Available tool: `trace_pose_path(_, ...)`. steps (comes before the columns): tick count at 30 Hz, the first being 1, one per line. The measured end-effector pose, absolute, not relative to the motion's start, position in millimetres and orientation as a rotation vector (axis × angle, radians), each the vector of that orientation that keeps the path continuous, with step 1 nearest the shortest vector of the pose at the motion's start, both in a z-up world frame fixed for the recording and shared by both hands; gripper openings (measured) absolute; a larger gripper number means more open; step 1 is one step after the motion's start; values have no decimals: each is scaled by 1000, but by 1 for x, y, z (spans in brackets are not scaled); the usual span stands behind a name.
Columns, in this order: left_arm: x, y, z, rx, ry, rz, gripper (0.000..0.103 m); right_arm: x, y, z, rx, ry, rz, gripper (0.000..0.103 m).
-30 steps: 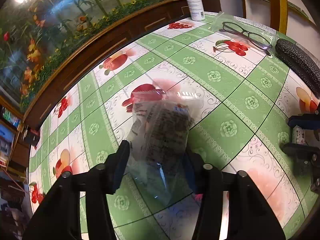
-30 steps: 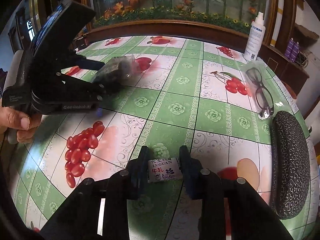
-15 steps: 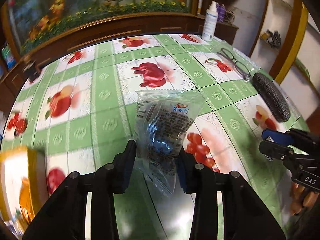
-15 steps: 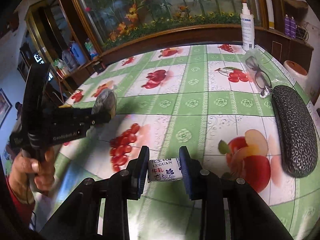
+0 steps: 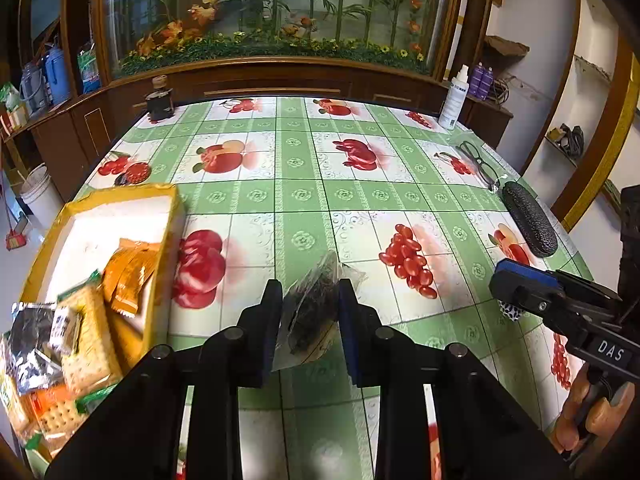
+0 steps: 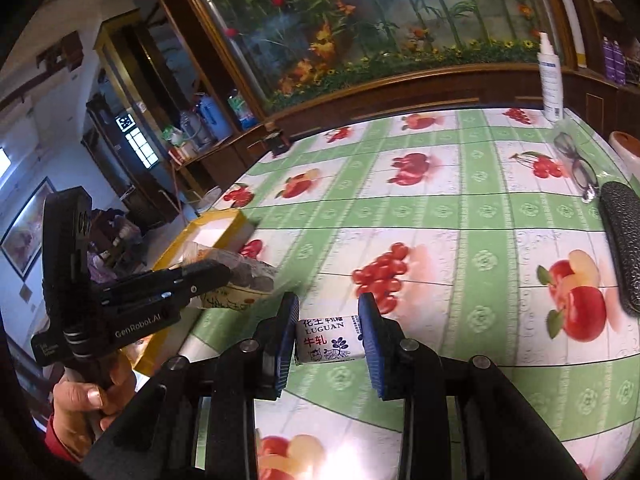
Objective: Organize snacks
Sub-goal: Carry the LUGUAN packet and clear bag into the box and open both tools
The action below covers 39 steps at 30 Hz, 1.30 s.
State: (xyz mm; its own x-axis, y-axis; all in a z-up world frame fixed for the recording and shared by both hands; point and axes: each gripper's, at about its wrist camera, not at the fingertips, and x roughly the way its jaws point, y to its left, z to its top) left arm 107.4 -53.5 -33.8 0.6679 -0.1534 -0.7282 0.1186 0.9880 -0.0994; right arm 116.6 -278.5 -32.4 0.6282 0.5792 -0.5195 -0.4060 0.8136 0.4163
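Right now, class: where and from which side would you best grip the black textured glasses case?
Grip the black textured glasses case across its narrow middle, coming from above. It lies flat and long at the table's right edge, so the fingers would likely span its width; avoid the black-framed eyeglasses at its far end.

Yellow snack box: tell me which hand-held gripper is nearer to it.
Left. The left hand-held gripper holds a clear snack bag just beside the yellow snack box; the right hand-held gripper, gripping a white candy, sits farther away.
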Motion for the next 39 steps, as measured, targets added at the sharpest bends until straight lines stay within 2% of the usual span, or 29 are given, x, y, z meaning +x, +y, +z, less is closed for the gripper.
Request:
trace_pose_path(13, 74, -11, -15, -111, 739, -117, 24, 108, -231, -17, 255, 682, 670, 32)
trace_pose_path(23, 53, 57, 8, -171, 648, 50, 24, 111, -160, 8, 199, 656, 803, 32)
trace_pose_path(32, 48, 114, 0, -215, 636, 171, 24, 120, -70, 9, 177, 688, 949, 31)
trace_pose_path(39, 61, 127, -11, -208, 657, 196, 24, 133, -25, -1, 169, 718, 973, 31)
